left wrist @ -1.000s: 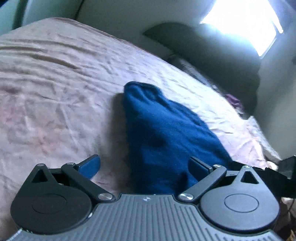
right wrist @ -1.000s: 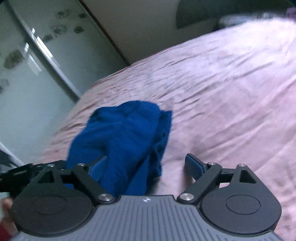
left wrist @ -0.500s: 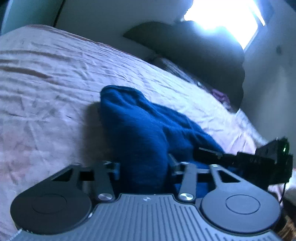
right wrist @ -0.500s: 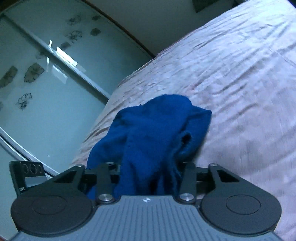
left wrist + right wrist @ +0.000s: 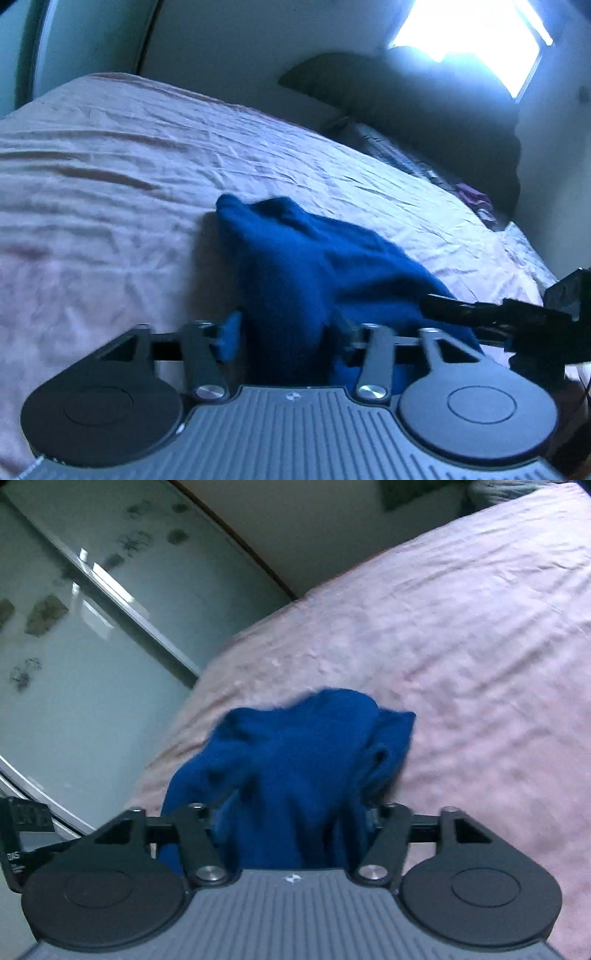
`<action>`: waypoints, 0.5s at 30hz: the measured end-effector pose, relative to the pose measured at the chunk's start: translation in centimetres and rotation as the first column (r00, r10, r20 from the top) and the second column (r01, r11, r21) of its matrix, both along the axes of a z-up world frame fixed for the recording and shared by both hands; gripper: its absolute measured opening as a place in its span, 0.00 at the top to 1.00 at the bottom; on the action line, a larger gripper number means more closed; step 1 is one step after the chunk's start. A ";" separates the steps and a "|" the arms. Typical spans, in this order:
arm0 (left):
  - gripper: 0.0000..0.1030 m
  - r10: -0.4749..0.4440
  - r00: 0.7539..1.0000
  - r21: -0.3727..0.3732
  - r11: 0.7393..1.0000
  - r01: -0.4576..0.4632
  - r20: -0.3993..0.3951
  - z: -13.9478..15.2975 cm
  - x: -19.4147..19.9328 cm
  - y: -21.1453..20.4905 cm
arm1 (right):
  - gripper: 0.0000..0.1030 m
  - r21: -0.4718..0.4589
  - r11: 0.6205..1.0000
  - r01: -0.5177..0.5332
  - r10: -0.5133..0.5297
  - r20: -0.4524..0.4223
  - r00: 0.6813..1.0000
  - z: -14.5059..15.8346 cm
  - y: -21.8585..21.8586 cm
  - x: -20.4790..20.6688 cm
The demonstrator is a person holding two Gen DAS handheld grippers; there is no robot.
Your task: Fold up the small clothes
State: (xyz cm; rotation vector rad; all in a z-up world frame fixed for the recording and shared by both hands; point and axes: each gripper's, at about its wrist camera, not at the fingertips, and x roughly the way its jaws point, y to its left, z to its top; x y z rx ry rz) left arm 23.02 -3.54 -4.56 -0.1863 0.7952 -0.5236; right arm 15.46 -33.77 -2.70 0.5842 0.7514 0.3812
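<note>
Bunching between both claws: blue garment [image 5: 295, 266]; left claw [image 5: 286, 332], right claw [image 5: 295, 812] jaws just reopening, part-open.

I'm looking at the garment [image 5: 314, 273] lying on the bed [image 5: 110, 192], bunched up near its near edge. My left gripper [image 5: 286, 334] is sitting at the garment's near end, cloth running between its fingers. My right gripper [image 5: 295, 818] is sitting at the garment too, cloth between its fingers as well, just to the garment's right in the left view. Behind the garment, the pillows [image 5: 424, 122] are lying at the bed's far end. Left of the garment, beyond the bed's edge, the wardrobe doors [image 5: 74, 646] are standing.
</note>
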 end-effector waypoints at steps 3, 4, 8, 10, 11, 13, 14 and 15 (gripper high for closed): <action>0.20 -0.019 1.000 -0.047 0.999 0.018 -0.023 -0.4 -2.5 1.6 | 0.33 0.018 1.000 -0.014 0.014 -0.019 1.000 -0.2 -1.1 -2.6; 0.20 -0.034 0.999 -0.064 0.997 0.031 -0.042 -0.6 -3.0 1.7 | 0.33 0.021 1.000 -0.018 0.019 -0.028 0.999 -0.3 -1.4 -3.6; 0.18 -0.099 0.990 -0.117 0.989 0.087 -0.104 -2.2 -5.5 1.3 | 0.33 0.077 0.995 -0.058 0.061 -0.035 0.998 -1.4 -1.6 -7.3; 0.23 -0.111 0.993 -0.067 0.992 0.109 -0.043 -2.2 -6.8 0.4 | 0.40 0.079 0.995 -0.055 0.057 -0.027 0.998 -1.4 -1.2 -8.7; 0.48 -0.126 0.992 -0.041 0.991 0.125 -0.029 -2.2 -7.2 0.1 | 0.58 0.068 0.996 -0.055 0.058 -0.034 0.998 -1.5 -0.9 -8.8; 0.78 -0.111 0.992 -0.022 0.994 0.110 -0.052 -2.0 -6.8 0.1 | 0.82 0.027 0.999 -0.040 0.041 -0.053 0.998 -1.7 -0.2 -8.8; 0.87 -0.096 0.993 -0.040 0.995 0.094 -0.067 -1.8 -6.5 0.5 | 0.84 0.036 0.999 -0.032 0.034 -0.053 0.998 -1.9 -0.1 -8.9; 0.88 -0.083 0.993 -0.079 0.994 0.076 -0.087 -1.6 -6.1 1.4 | 0.85 0.054 0.998 -0.021 0.024 -0.049 0.998 -1.8 -0.1 -9.0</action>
